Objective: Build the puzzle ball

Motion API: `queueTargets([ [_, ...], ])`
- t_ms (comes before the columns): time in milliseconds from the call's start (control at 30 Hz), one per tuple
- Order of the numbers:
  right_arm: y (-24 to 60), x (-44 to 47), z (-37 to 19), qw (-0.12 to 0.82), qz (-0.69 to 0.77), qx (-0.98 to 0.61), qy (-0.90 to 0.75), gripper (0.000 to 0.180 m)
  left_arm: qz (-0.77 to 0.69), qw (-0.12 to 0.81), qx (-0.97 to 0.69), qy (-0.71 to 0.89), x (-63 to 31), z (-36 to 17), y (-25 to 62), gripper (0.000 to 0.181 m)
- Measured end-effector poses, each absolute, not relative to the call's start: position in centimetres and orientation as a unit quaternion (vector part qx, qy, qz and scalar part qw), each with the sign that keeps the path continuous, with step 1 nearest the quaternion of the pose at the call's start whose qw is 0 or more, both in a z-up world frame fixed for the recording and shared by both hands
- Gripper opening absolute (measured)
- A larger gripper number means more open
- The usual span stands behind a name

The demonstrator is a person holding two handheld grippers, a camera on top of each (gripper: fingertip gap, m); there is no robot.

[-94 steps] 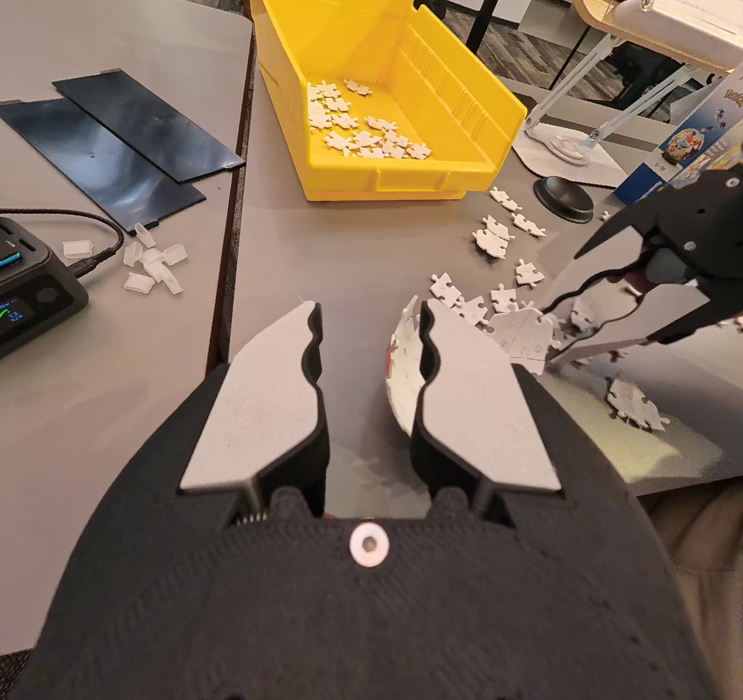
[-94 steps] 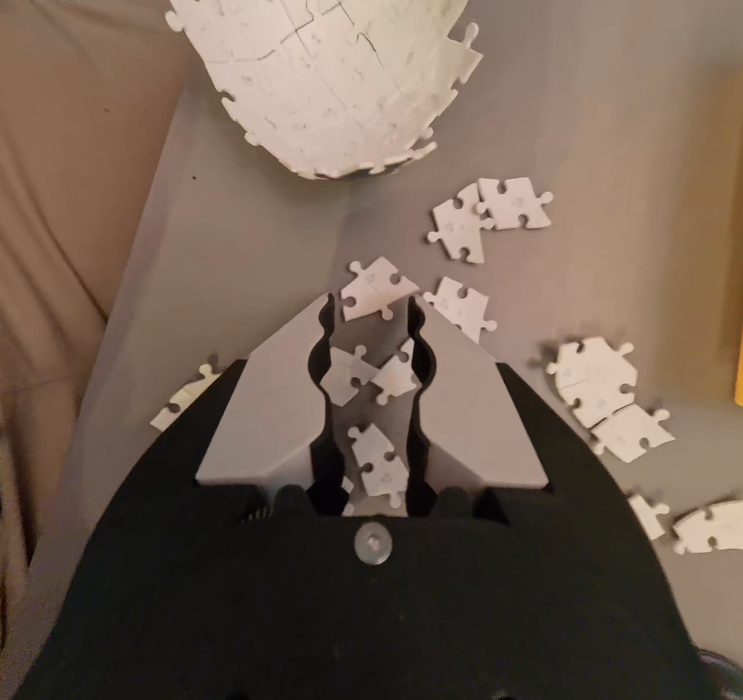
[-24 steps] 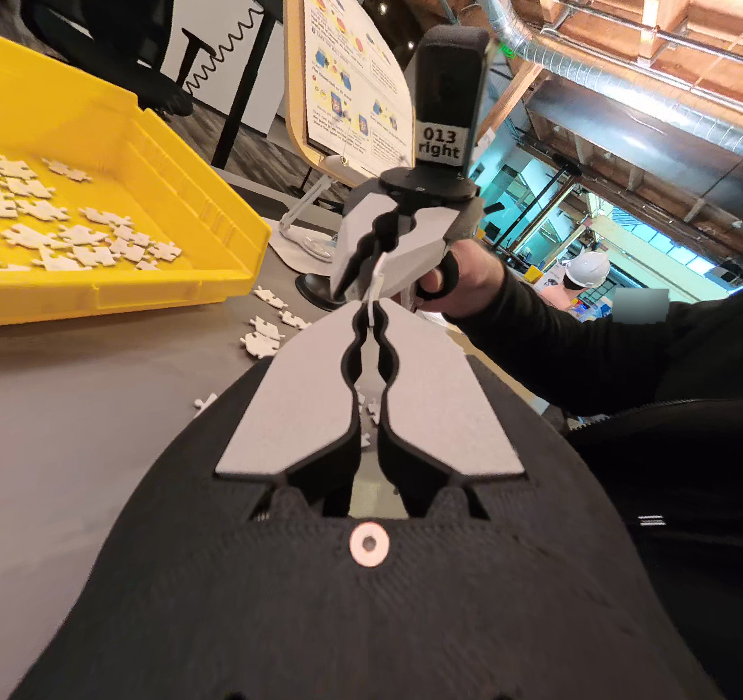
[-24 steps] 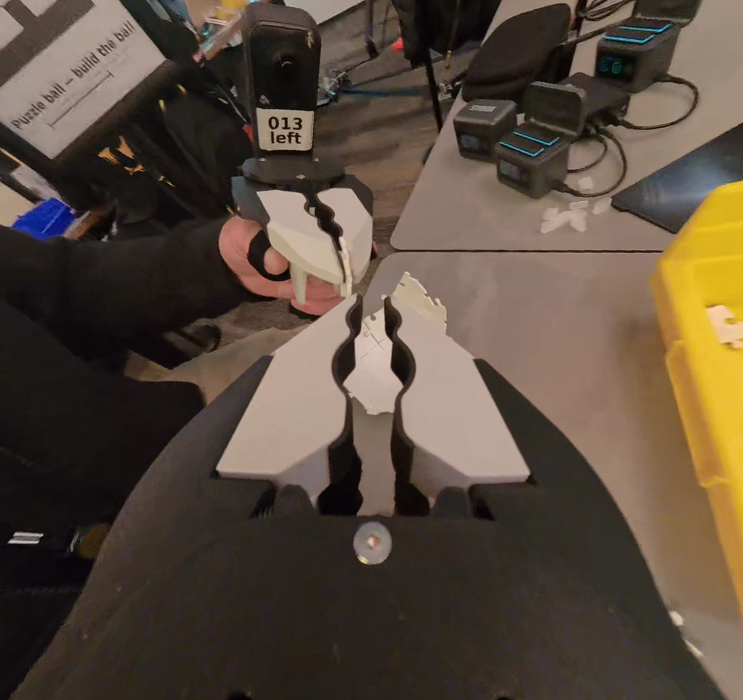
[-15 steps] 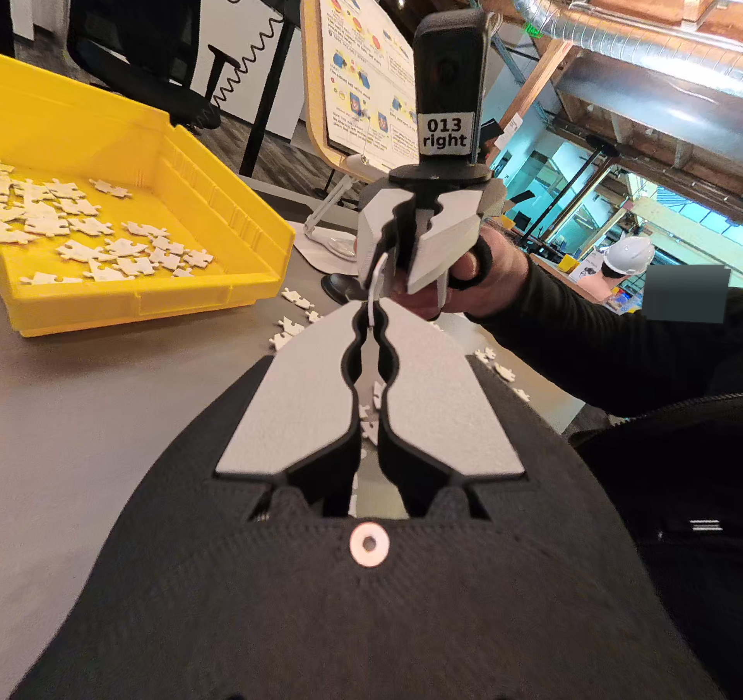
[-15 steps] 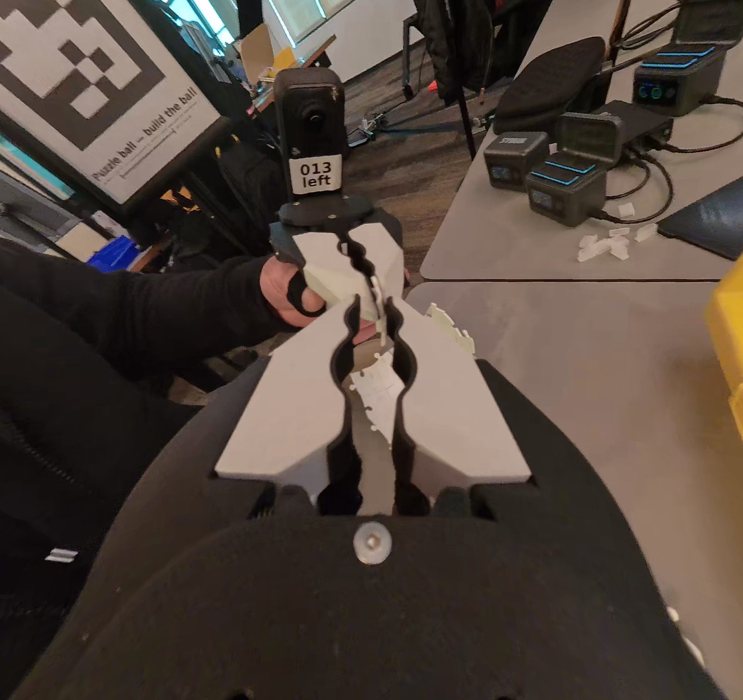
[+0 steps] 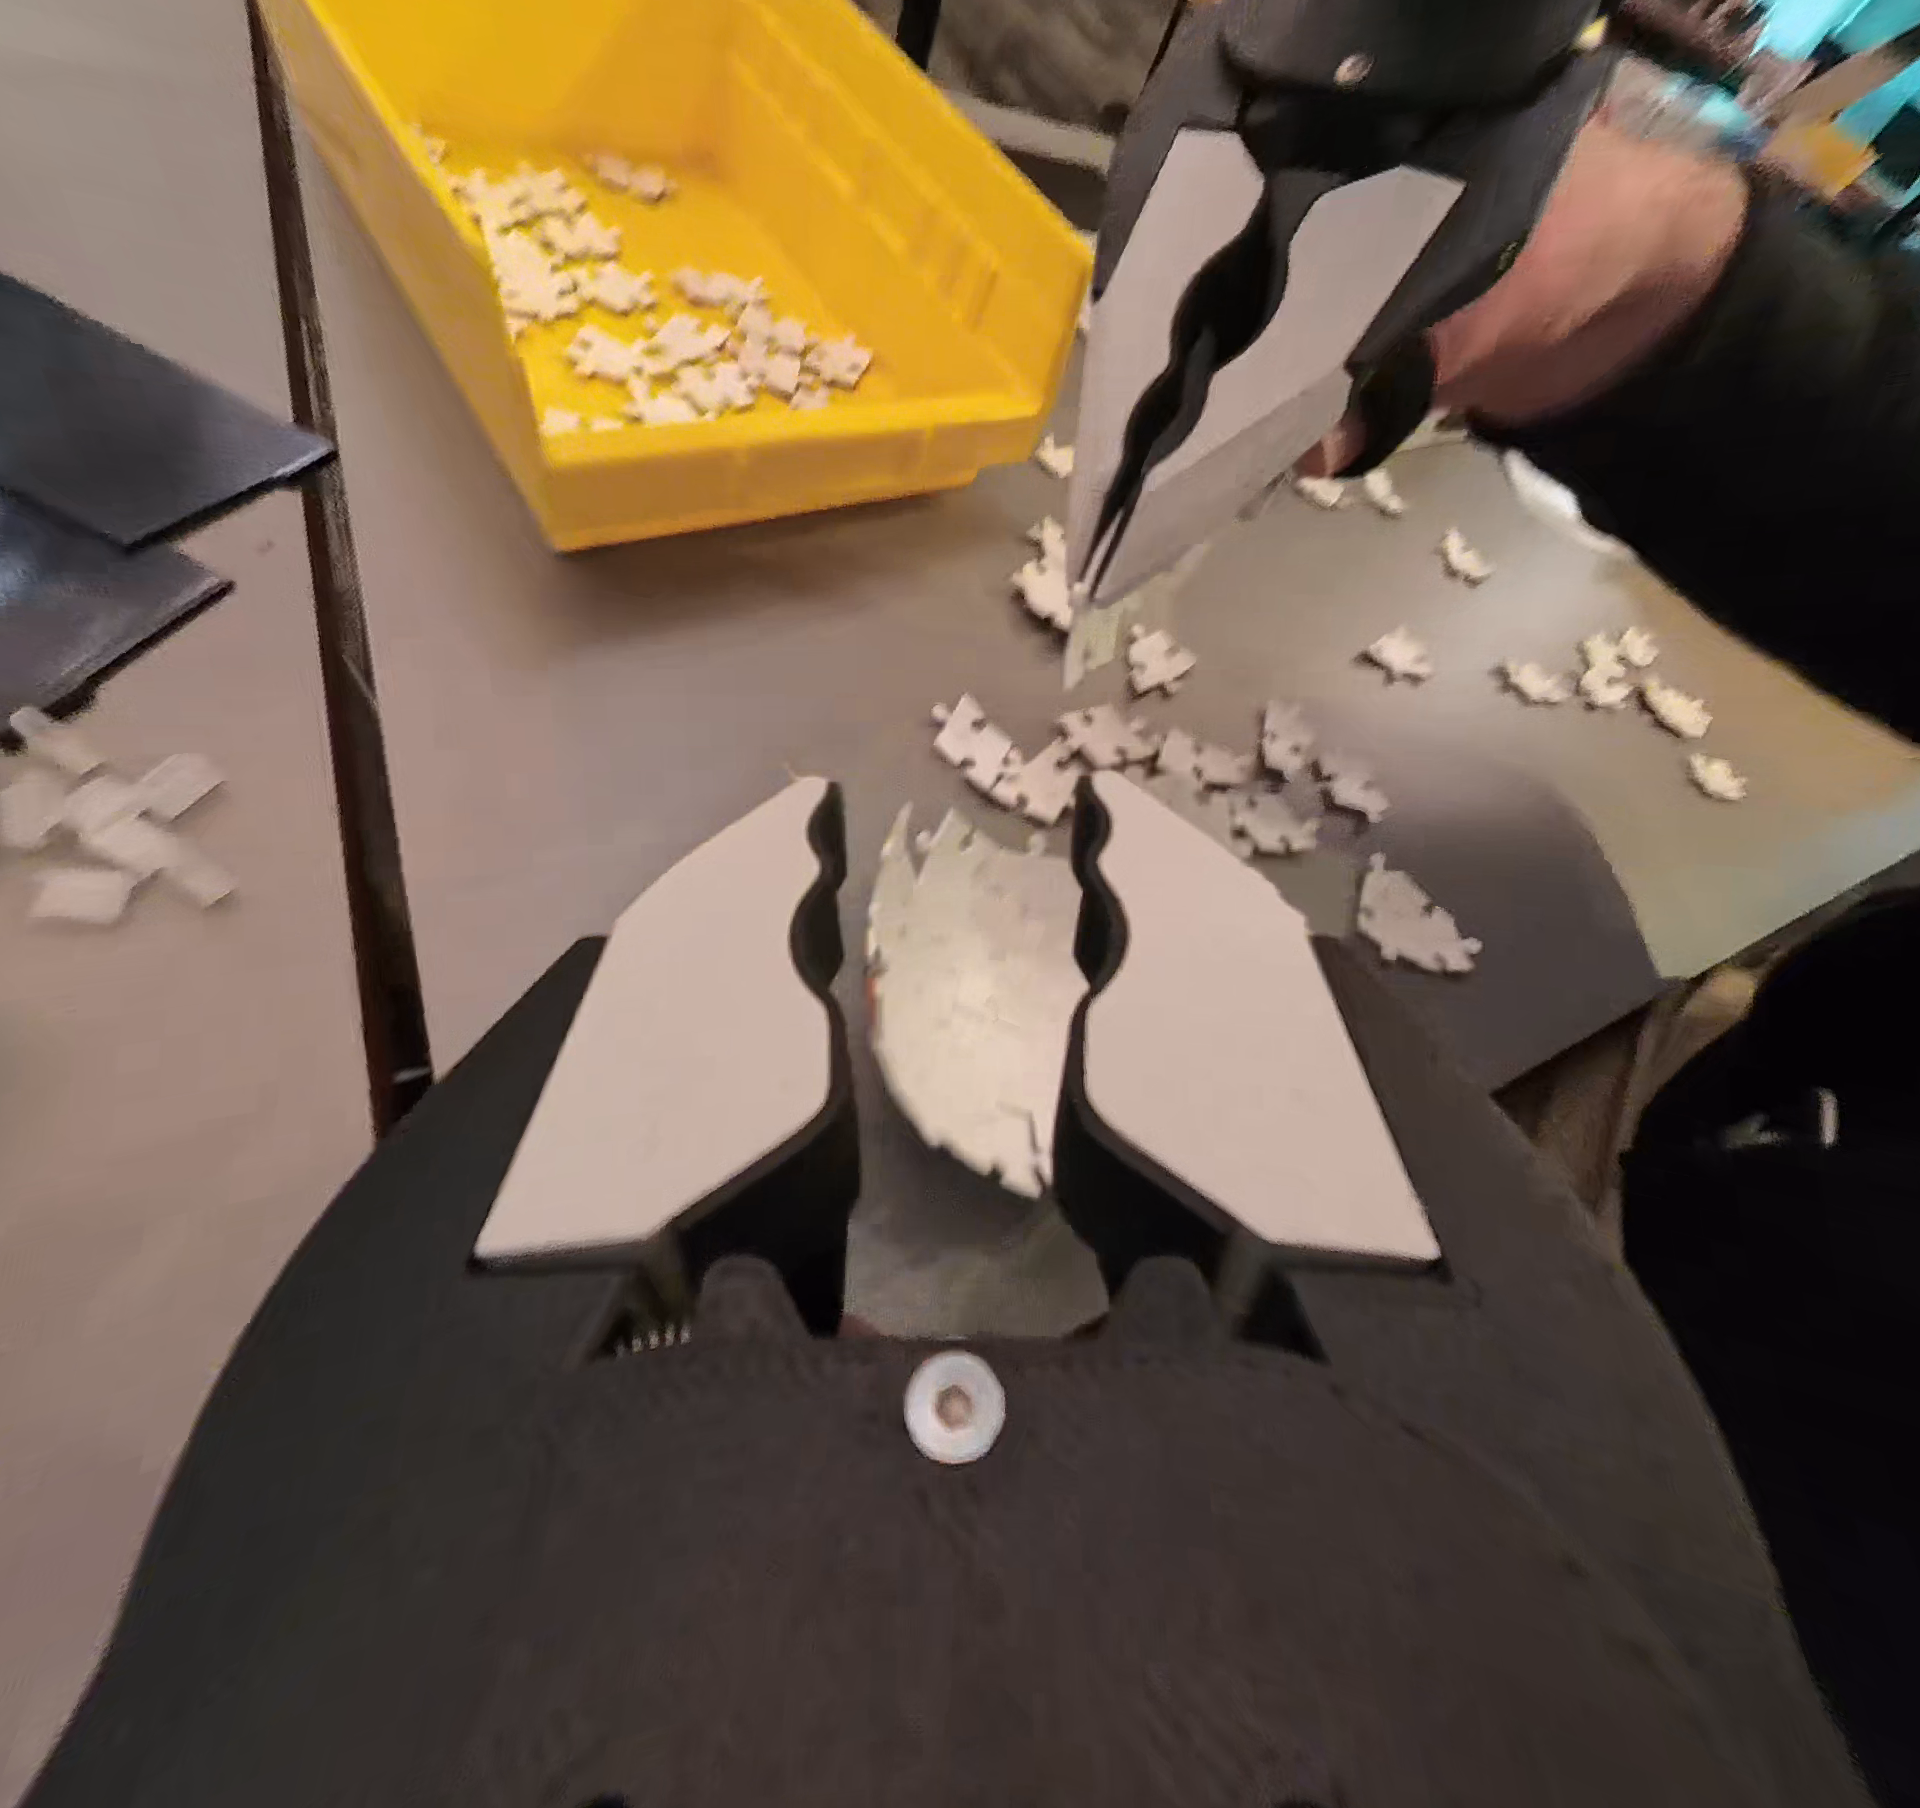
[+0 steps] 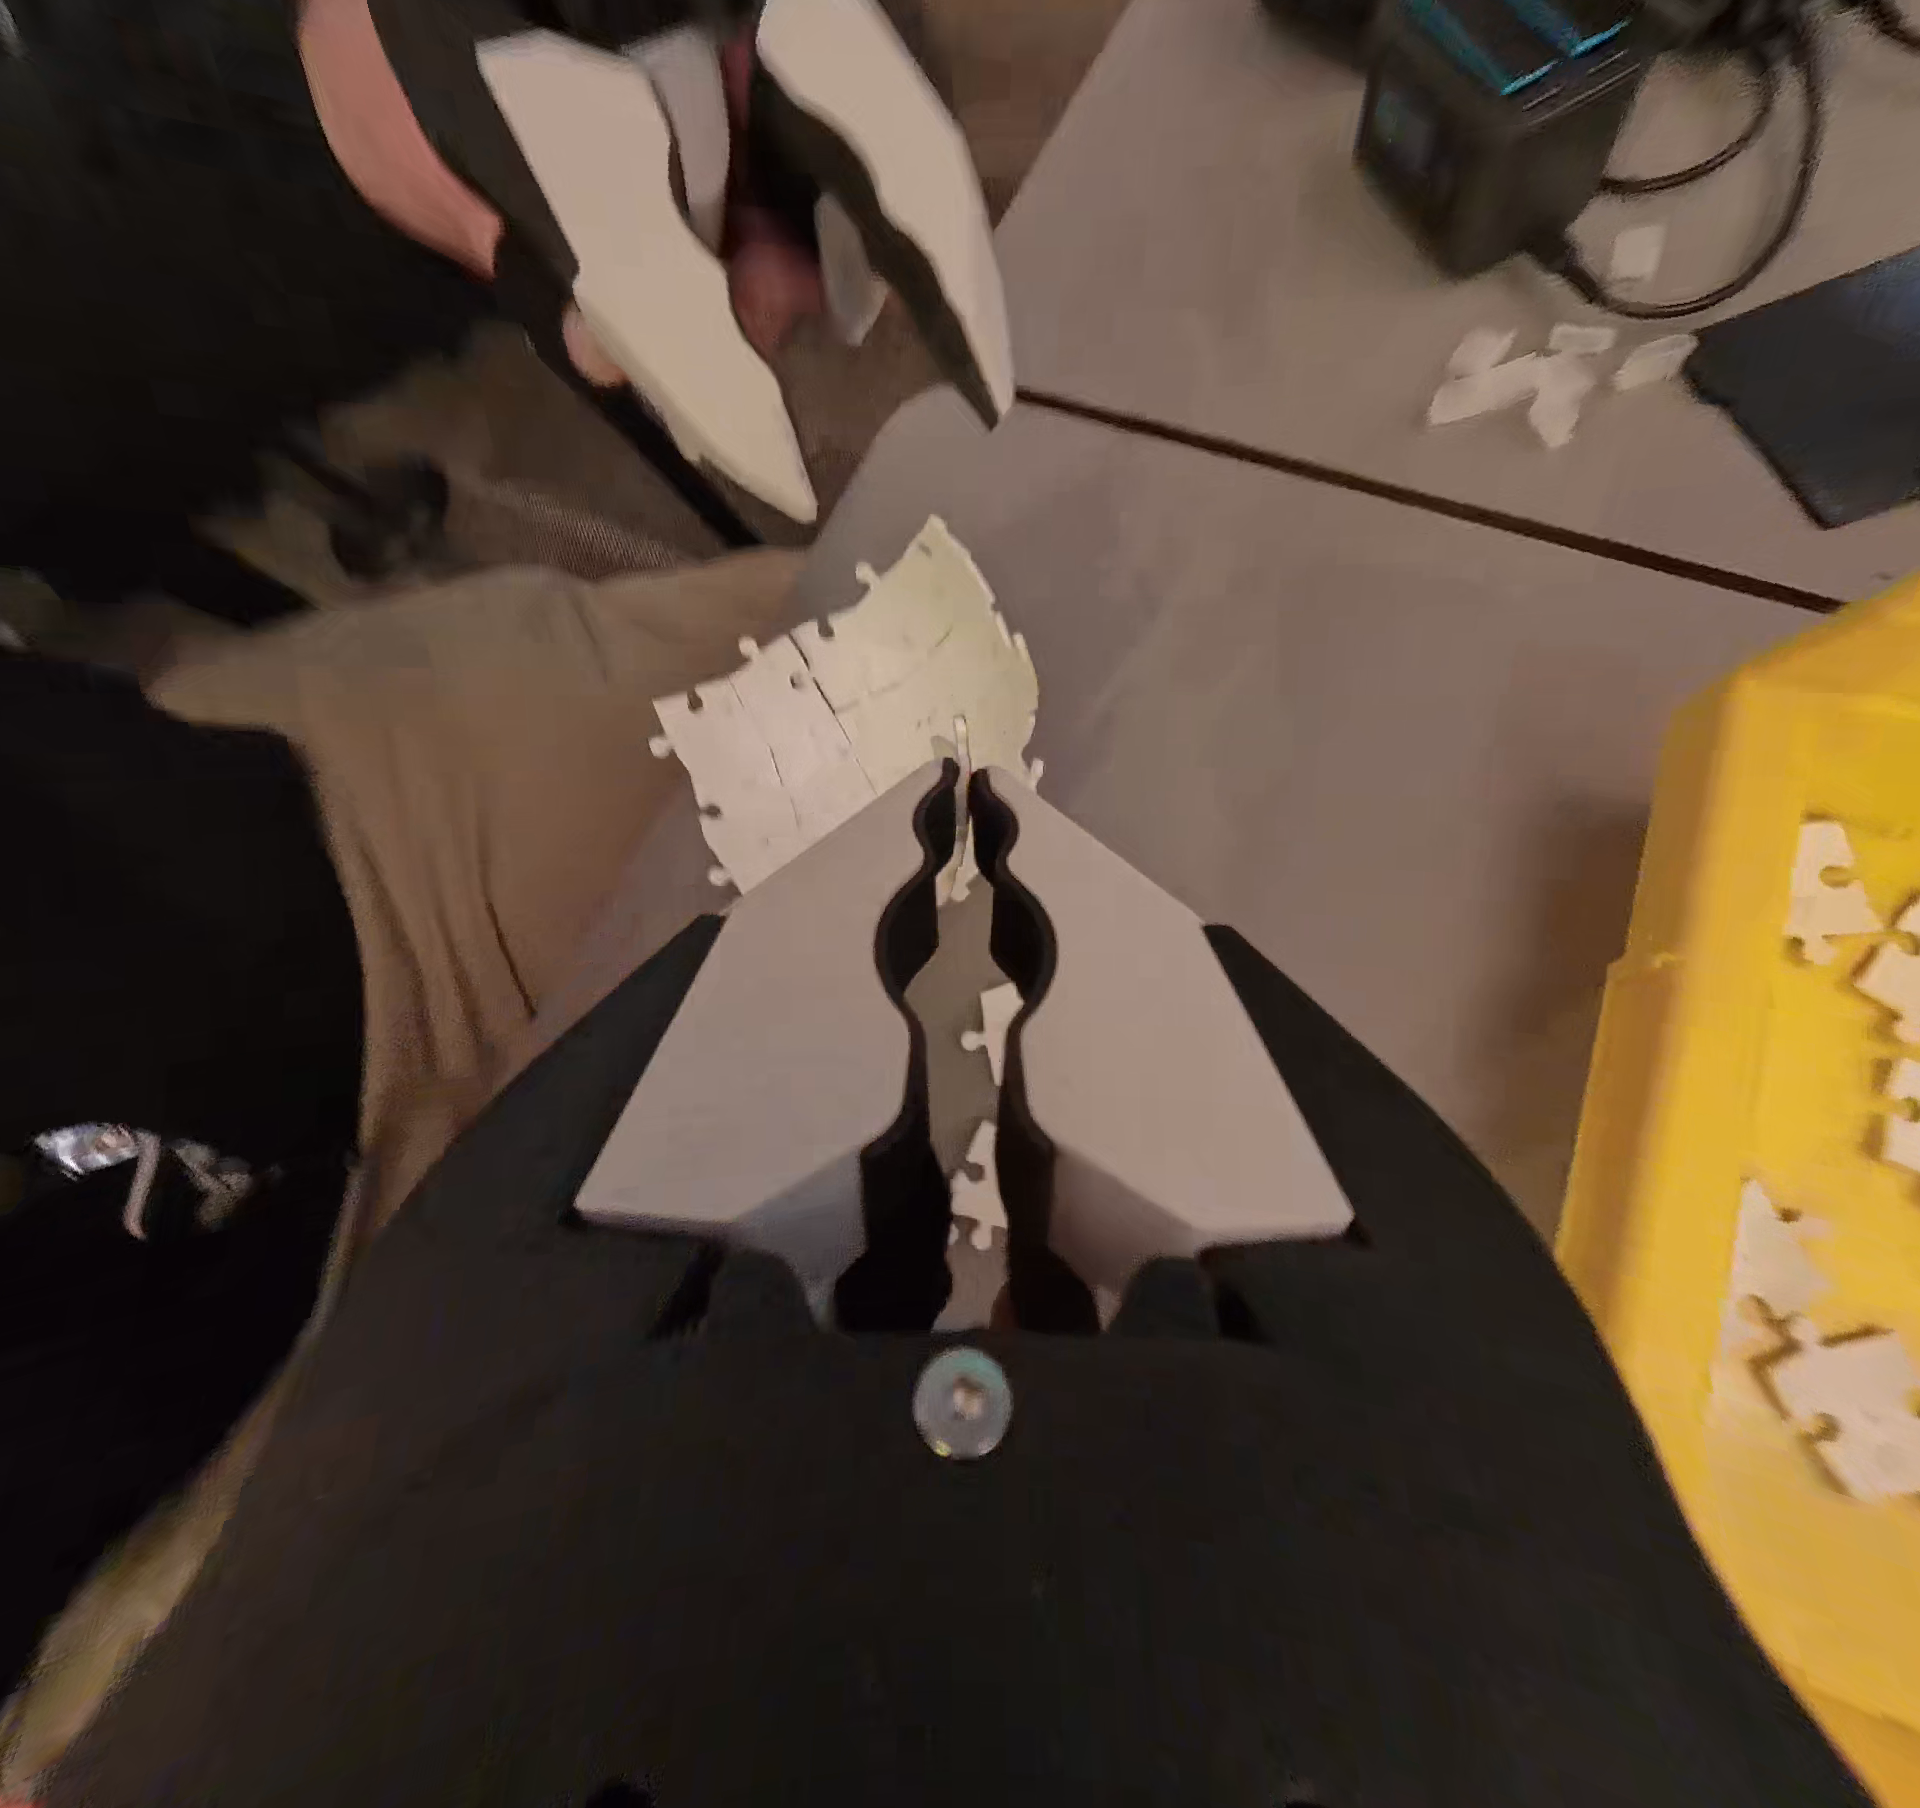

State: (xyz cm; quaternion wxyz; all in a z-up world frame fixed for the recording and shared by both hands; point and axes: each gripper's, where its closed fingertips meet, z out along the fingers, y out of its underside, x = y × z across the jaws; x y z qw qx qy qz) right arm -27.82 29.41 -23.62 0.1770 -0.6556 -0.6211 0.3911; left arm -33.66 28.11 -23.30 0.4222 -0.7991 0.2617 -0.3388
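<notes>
The left gripper (image 7: pixel 954 802) hangs above the grey desk (image 7: pixel 644 678) with its jaws set wide apart and nothing between them. Directly below that gap, the partly built puzzle ball (image 7: pixel 966 989), a curved white shell of joined pieces, rests near the front edge of the desk.

The right gripper (image 8: pixel 961 771) has its jaws drawn narrow, pinching a single puzzle piece (image 8: pixel 962 742) edge-on at the fingertips. It points down at the shell, just above its rim.

Loose white pieces (image 7: pixel 1195 761) lie scattered on the desk beyond the shell. A yellow bin (image 7: pixel 831 470) stands farther back and holds more pieces (image 7: pixel 665 324) on its floor.

On the adjoining desk lie dark flat panels (image 7: pixel 135 439), a cluster of small clear plastic bits (image 7: pixel 104 833), and black charging cases (image 8: pixel 1496 96) with cables.

No brand mark, label or writing is legible in the current views; motion blur softens fine detail.
</notes>
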Motion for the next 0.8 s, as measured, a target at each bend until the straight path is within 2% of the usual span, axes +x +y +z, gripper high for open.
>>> queueTargets([
  [133, 29.2, -28.6, -26.2, 0.148, 0.290, -0.633, -0.702, 0.000, -0.341, 0.395, -0.812, 0.262, -34.2, -25.1, 28.4, 0.047],
  [400, 29.3, -30.1, -28.2, 0.100, 0.222, -0.587, -0.772, 0.000, -0.330, 0.328, -0.829, 0.311, -33.5, -28.2, 28.4, 0.051],
  [800, 29.2, -30.8, -29.6, 0.074, 0.180, -0.560, -0.805, 0.000, -0.321, 0.243, -0.831, 0.384, -32.2, -30.5, 28.4, 0.042],
])
